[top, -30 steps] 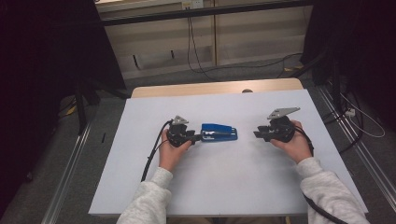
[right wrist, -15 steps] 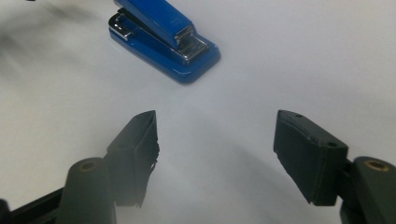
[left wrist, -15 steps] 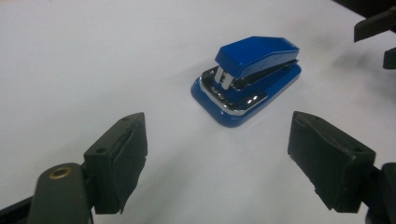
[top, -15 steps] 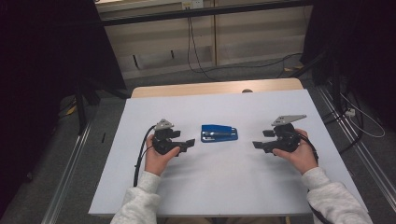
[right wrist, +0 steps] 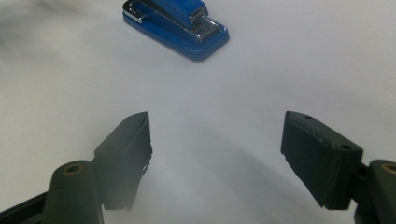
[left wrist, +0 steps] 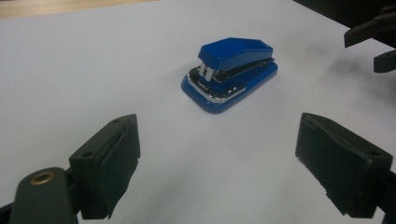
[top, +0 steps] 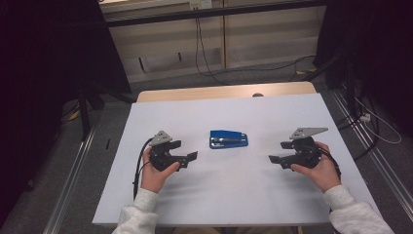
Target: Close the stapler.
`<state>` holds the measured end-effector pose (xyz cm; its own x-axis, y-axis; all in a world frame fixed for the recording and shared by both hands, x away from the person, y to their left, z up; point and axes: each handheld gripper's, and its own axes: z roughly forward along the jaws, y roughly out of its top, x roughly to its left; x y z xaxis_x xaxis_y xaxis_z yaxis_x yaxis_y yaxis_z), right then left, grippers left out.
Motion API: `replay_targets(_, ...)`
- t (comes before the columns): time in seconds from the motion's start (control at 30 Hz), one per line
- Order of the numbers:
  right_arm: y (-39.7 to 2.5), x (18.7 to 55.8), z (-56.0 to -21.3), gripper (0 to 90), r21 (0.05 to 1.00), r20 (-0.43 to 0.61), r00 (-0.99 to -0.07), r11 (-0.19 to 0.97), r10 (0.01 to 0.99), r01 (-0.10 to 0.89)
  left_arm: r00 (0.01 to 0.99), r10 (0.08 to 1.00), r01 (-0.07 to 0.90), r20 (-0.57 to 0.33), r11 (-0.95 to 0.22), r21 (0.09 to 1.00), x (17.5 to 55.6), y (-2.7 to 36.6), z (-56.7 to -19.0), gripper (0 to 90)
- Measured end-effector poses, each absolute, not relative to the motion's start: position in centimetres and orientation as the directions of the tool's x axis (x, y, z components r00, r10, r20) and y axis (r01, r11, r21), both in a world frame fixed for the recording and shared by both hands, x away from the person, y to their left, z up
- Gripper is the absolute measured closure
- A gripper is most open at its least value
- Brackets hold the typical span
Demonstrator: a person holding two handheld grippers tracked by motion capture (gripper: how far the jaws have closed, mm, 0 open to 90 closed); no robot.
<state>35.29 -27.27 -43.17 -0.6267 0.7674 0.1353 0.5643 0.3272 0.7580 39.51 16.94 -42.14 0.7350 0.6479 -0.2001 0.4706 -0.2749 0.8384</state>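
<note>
Nearest the person, the left claw point(top: 191, 156) and the right claw point(top: 274, 159) are held just above the white bench point(top: 160, 204) with their jaws spread wide and nothing between them, each having been drawn back and outward from where it was a second ago, when the left one sat right against the stapler. Farther out, the blue stapler point(top: 228, 139) is left lying flat and closed on the bench, between the two claws and apart from both, which is judged to mean it has been released and the handling is over or paused. No containers are seen on the bench.
</note>
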Motion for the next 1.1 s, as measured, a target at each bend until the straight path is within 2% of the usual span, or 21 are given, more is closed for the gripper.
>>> replay_targets(1.1,-28.5,31.4,-42.6,19.5,0.760,0.136,-0.638,0.333,0.758,0.558,0.701,0.690,0.471,-0.178,-0.261,0.842,34.9,22.2,-42.4,10.5)
